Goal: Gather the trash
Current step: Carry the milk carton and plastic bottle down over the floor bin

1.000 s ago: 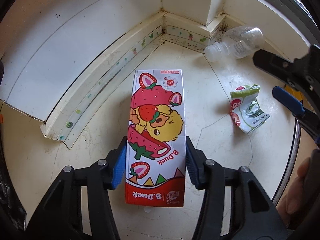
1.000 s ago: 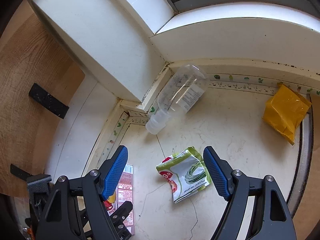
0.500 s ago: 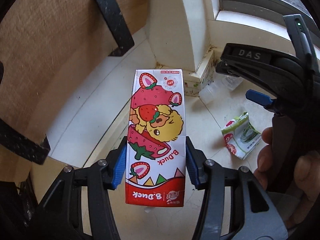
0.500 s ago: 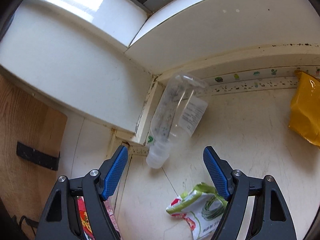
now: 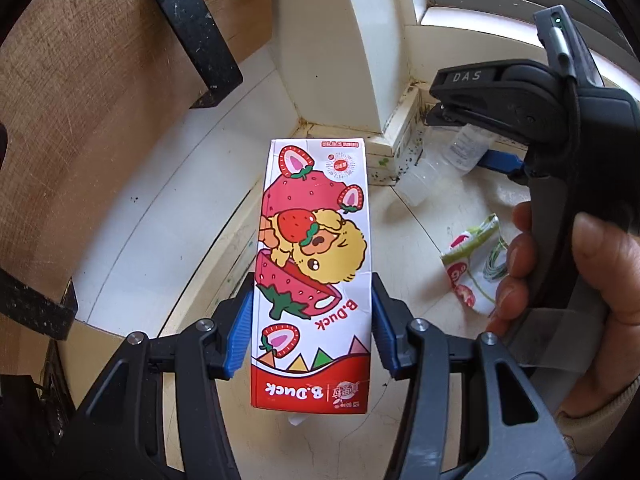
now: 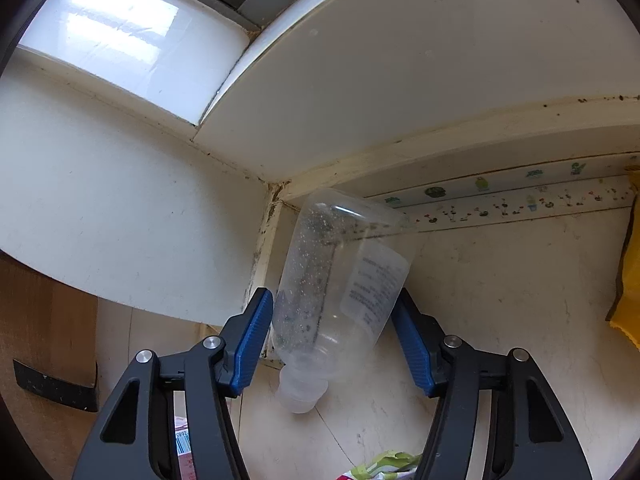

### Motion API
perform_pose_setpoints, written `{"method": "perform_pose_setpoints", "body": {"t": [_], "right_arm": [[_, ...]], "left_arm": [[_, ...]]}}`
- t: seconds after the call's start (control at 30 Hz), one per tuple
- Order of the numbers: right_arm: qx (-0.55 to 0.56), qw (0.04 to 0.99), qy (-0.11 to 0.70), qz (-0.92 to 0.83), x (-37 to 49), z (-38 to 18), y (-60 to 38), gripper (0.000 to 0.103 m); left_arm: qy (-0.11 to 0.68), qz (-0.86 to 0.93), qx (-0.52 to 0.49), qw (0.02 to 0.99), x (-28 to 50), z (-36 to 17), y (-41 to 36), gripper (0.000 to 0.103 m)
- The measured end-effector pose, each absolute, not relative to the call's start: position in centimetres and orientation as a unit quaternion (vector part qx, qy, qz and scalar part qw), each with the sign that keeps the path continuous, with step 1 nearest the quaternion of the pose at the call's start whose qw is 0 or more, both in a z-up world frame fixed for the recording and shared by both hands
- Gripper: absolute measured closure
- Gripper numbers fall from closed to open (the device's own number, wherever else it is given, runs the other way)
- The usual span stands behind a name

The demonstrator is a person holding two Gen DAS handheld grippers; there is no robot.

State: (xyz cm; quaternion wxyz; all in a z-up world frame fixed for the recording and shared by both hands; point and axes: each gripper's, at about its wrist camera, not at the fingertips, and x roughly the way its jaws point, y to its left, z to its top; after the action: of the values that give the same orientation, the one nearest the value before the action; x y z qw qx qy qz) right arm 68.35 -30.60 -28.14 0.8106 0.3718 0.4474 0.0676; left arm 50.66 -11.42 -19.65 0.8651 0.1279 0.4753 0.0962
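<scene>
Left wrist view: we clamp the carton (image 5: pixel 312 272) between the left gripper (image 5: pixel 312 320) pads, its long axis running straight away from us, glossy printed cardboard; our right hand (image 5: pixel 568 276) grips its tool beside a crumpled wrapper (image 5: pixel 472 276). Right wrist view: our right gripper (image 6: pixel 334 336) jaws are closing around the clear plastic bottle (image 6: pixel 340 280), lying on the floor (image 6: pixel 500 320) in the corner, cap toward us; contact unclear.
</scene>
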Motion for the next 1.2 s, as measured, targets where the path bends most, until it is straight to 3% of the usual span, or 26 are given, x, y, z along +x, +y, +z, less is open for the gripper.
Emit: {"method": "perform_pose_setpoints", "body": {"t": [0.37, 0.63, 0.93, 1.2], "right_arm": [[0.388, 0.818, 0.403, 0.13, 61.8, -21.5, -31.2, 0.043], [0.37, 0.842, 0.37, 0.132, 51.7, -16.0, -29.9, 0.043], [0.304, 0.892, 0.323, 0.092, 34.0, -10.4, -27.0, 0.043], [0.215, 0.918, 0.326, 0.067, 16.5, -9.9, -20.6, 0.043]], "left_arm": [[0.467, 0.057, 0.142, 0.871, 46.1, -18.2, -10.3, 0.054], [0.437, 0.025, 0.138, 0.889, 38.9, -15.0, -7.7, 0.054], [0.398, -0.036, 0.134, 0.907, 26.3, -11.0, -2.9, 0.054], [0.442, -0.078, 0.115, 0.886, 16.2, -13.6, 1.7, 0.054]]}}
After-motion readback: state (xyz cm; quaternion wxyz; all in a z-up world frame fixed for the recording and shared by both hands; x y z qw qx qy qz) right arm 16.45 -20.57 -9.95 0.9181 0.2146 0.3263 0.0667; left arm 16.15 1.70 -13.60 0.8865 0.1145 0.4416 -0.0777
